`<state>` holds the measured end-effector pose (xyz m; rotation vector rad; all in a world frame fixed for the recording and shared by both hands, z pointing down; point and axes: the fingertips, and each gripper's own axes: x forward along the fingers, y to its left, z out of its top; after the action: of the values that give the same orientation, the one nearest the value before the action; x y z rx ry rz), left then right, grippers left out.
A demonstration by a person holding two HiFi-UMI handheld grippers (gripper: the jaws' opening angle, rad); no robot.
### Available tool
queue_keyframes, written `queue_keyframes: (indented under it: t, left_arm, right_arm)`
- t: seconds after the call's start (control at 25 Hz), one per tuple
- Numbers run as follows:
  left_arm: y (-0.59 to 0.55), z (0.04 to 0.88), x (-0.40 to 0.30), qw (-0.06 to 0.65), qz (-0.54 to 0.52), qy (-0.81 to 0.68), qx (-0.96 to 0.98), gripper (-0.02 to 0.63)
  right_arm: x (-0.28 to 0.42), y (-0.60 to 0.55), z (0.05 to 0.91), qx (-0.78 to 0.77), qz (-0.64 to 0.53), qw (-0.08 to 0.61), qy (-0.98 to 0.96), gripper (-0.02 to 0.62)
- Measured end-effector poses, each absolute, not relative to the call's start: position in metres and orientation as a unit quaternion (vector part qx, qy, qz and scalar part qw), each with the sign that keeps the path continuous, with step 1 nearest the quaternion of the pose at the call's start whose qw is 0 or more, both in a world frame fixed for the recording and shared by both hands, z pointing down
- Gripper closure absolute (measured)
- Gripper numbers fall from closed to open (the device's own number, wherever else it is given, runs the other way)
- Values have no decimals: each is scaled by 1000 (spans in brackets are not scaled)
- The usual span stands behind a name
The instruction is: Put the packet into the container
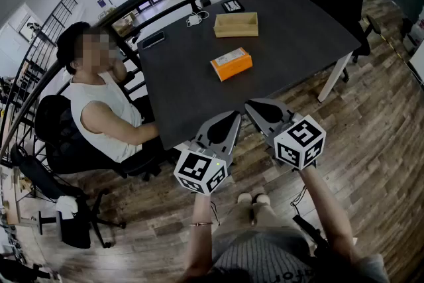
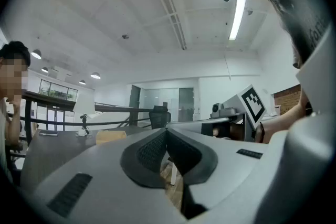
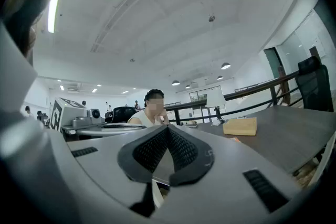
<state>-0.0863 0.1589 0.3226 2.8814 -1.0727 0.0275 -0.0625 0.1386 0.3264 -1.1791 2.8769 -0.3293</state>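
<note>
Dark worktop (image 1: 285, 30) holds the packet (image 1: 231, 63), not yet in the container (image 1: 236, 24); our left gripper (image 1: 234, 115) and right gripper (image 1: 251, 105) are closed, empty.

We note an orange packet (image 1: 231, 63) on a dark grey table (image 1: 298, 36); at its 12 o'clock, a tan container (image 1: 236, 24). Grey left gripper (image 1: 236, 117) and right gripper (image 1: 250, 105) bear black-and-white square markers.

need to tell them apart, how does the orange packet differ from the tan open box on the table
The flat orange packet is closed; the tan box is open-topped and looks empty. The packet lies nearer the head camera, the box farther back. Both are rectangular and rest on the dark table.
</note>
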Motion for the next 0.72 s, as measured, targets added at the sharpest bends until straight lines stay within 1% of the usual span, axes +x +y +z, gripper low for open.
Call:
queue_keyframes:
  t: [0.72]
  left_arm:
    - [154,325,-82,36,10,-353,935,598]
  right_arm:
    - [-57,134,332,-375,-106,2,921,584]
